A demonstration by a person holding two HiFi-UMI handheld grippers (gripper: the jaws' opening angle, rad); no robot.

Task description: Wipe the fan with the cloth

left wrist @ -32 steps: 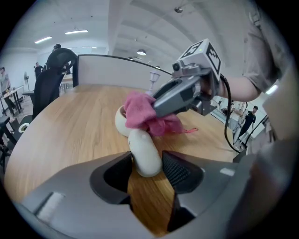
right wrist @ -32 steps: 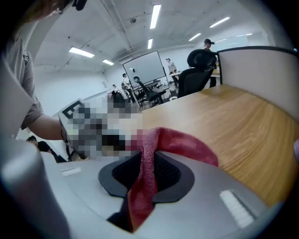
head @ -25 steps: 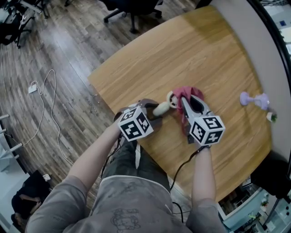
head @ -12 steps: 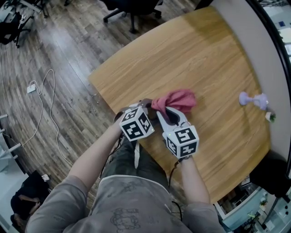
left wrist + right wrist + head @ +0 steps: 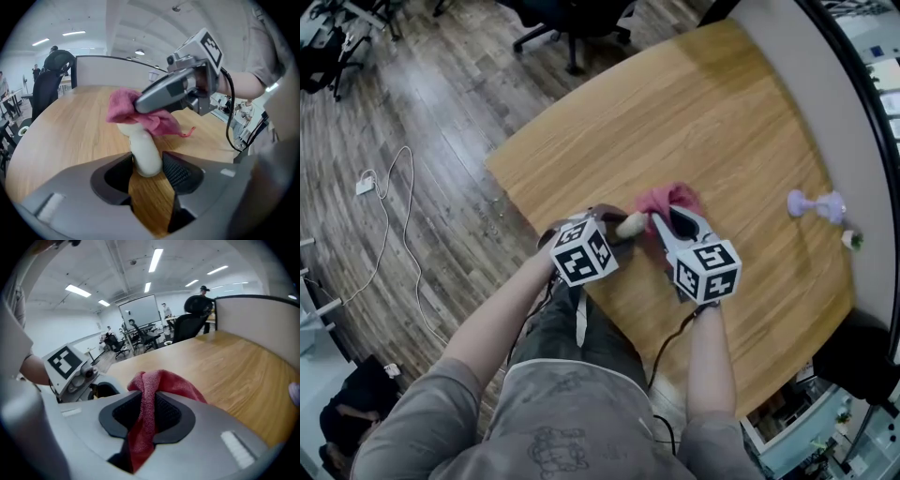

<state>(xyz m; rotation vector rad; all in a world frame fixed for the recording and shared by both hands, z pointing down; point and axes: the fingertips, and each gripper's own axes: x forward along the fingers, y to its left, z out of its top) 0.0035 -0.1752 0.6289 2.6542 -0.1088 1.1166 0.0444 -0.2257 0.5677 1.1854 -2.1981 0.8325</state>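
A small cream fan (image 5: 631, 225) lies with its handle (image 5: 145, 151) between the jaws of my left gripper (image 5: 613, 232), which is shut on it just above the wooden table (image 5: 712, 112). The fan's head is hidden under a red cloth (image 5: 662, 198). My right gripper (image 5: 668, 219) is shut on that cloth (image 5: 158, 380), a fold of it pinched between the pads. In the left gripper view the right gripper (image 5: 174, 90) presses the cloth (image 5: 123, 108) onto the top of the fan. The left gripper (image 5: 71, 364) shows at the left of the right gripper view.
A lilac object (image 5: 812, 203) and a small green and white thing (image 5: 851, 240) lie near the table's right edge, beside a grey partition (image 5: 853, 131). An office chair (image 5: 572, 19) stands beyond the table. A white cable (image 5: 401, 225) runs over the wooden floor.
The right gripper swung left with the cloth, then came back right. The fan's round head, bare a second ago, is now covered by the cloth. The left gripper has stayed put.
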